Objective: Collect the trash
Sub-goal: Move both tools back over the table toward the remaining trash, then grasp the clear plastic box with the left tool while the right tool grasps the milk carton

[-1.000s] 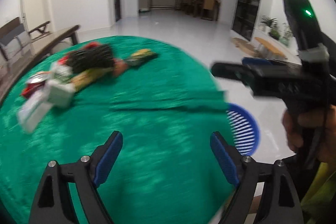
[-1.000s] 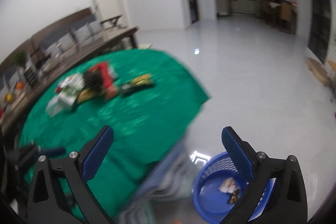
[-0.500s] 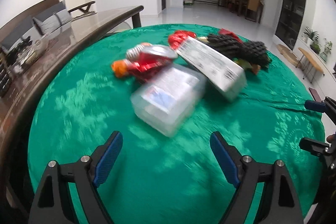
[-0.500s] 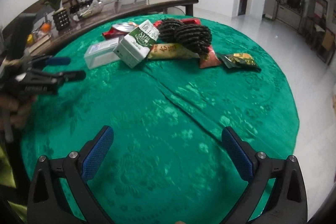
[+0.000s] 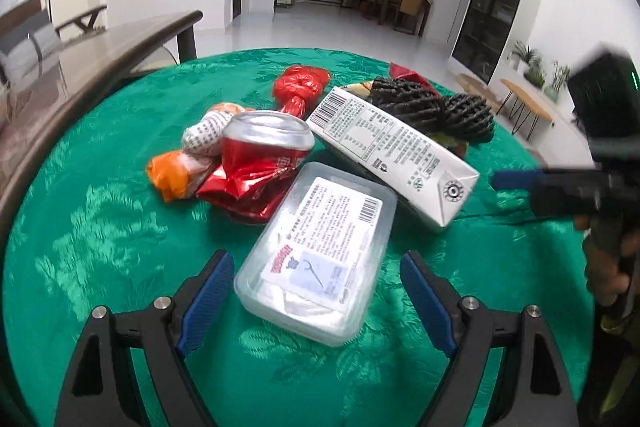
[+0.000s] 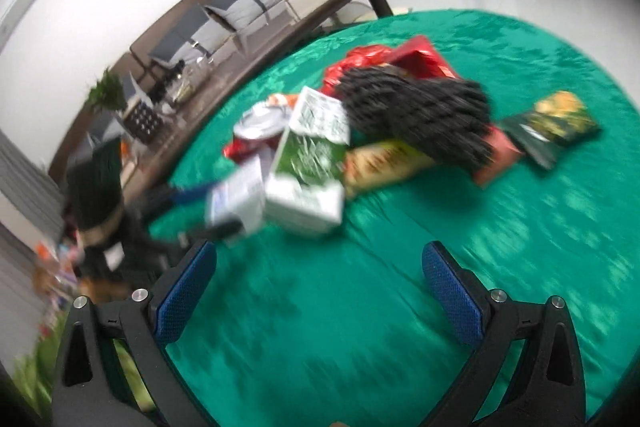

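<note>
On the round table under its shiny green patterned cloth (image 5: 120, 247) sits one loose heap of trash, and the clear rectangular plastic box with a white printed label (image 5: 316, 259) is its nearest piece, so I use that box as the landmark. Around its near end stands the left gripper (image 5: 316, 297), blue pads spread wide on either side, not pressing its walls; jaws released, nothing held, probably lined up so because this box is the easiest first grab. Just behind the box, right side, lies the white milk carton with barcode and round cap (image 5: 392, 147), touching or overlapping the box's far corner; cannot tell which. Behind the box on the left leans the crushed red aluminium drink can (image 5: 260, 159), beside an orange-and-white crumpled wrapper (image 5: 180, 163). Further behind sit a knotted red plastic bag (image 5: 300, 87) and a black knobbly mesh bundle (image 5: 436, 107), piled against the carton. Well right of the box hangs the right gripper (image 6: 320, 291); its own blurred view shows the blue pads wide apart over bare cloth, empty, likely waiting its turn. A dark green-yellow snack packet (image 6: 556, 131) lies apart at the heap's far right edge. No bin is visible, so collecting seems barely begun.
</note>
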`<state>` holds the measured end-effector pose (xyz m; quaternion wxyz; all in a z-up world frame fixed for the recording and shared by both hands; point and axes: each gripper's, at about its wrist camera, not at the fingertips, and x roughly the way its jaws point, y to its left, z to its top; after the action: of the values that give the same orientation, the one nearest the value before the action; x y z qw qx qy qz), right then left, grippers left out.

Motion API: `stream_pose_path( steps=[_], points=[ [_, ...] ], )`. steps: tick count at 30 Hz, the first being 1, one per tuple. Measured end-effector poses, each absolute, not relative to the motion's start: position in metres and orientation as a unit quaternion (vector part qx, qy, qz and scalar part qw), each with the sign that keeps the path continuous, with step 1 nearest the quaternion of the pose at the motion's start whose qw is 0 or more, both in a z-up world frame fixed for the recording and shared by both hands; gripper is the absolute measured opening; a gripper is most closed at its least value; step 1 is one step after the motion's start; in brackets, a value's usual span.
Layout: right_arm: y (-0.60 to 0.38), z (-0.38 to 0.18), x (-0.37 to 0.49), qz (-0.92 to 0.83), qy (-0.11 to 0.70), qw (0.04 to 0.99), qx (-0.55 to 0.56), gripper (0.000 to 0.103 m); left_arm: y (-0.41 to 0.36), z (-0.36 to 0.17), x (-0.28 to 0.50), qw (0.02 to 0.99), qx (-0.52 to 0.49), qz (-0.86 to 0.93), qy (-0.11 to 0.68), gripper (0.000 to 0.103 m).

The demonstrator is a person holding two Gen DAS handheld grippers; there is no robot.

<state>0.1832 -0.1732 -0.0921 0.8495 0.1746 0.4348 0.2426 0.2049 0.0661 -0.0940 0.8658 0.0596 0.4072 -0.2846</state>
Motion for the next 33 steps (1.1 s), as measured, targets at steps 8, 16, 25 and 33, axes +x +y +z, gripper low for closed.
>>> stream_pose_path(
  steps=[8, 16, 25, 33],
  points=[
    [-0.149, -0.106, 0.230, 0.234, 0.476, 0.820, 0.214, 0.098, 0.052, -0.093, 0.197, 0.872, 0.100, -0.283, 0.388, 0.070],
    [-0.128, -0.096, 0.217, 0.233, 0.478, 0.835, 0.141, 0.056, 0.072, -0.091, 0.180, 0.889, 0.038, -0.229, 0.394, 0.068],
    [-0.149, -0.090, 0.108, 0.170, 0.417, 0.890, -0.071, 0.052, 0.081, -0.089, 0.118, 0.896, -0.052, -0.155, 0.413, 0.068],
    [-0.157, -0.119, 0.094, 0.155, 0.428, 0.889, -0.057, 0.087, 0.063, -0.105, 0.114, 0.891, -0.040, -0.119, 0.435, 0.081]
  ],
)
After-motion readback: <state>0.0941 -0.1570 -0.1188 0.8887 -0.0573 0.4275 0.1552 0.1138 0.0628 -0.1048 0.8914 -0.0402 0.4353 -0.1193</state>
